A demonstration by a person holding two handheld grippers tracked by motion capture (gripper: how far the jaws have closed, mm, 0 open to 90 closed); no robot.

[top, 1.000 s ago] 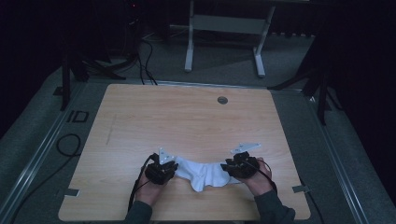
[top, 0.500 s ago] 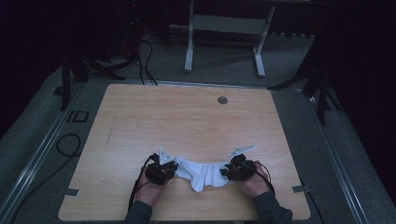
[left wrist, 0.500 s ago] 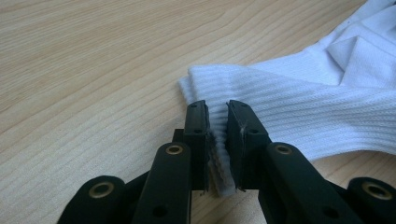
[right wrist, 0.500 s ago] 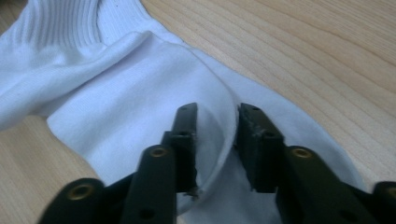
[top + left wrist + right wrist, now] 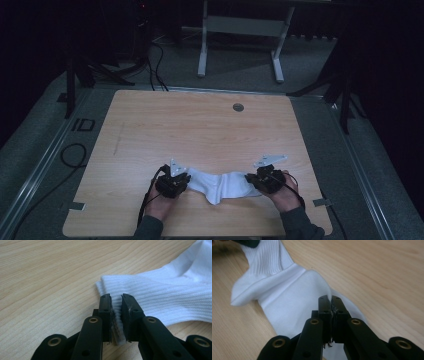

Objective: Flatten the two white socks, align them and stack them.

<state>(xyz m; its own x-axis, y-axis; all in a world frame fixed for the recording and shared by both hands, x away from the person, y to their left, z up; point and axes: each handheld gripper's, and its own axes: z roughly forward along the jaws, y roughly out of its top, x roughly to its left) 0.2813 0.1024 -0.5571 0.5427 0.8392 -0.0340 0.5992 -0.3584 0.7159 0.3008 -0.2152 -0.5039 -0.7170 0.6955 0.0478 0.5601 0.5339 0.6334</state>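
Observation:
A white sock (image 5: 220,184) lies stretched across the near part of the wooden table (image 5: 200,130). My left gripper (image 5: 184,180) is shut on its ribbed cuff end (image 5: 117,315), the fabric pinched between the two black jaws (image 5: 116,302). At the other end my right gripper (image 5: 252,179) is shut on the smooth toe end (image 5: 287,300), jaws (image 5: 331,300) closed tight on a fold of cloth. The heel bulges toward the near edge between the two grippers. The left gripper's dark tip shows at the top left of the right gripper view, on the ribbed cuff (image 5: 265,258).
A round grommet (image 5: 238,107) sits in the table near its far edge. Metal table legs (image 5: 240,35) and cables (image 5: 150,60) stand on the floor beyond. A cable loop (image 5: 74,155) lies left of the table. Tape marks (image 5: 322,202) sit at the near corners.
Both grippers and the sock have shifted slightly toward the near edge; the right gripper moved a little inward. Both holds stay the same.

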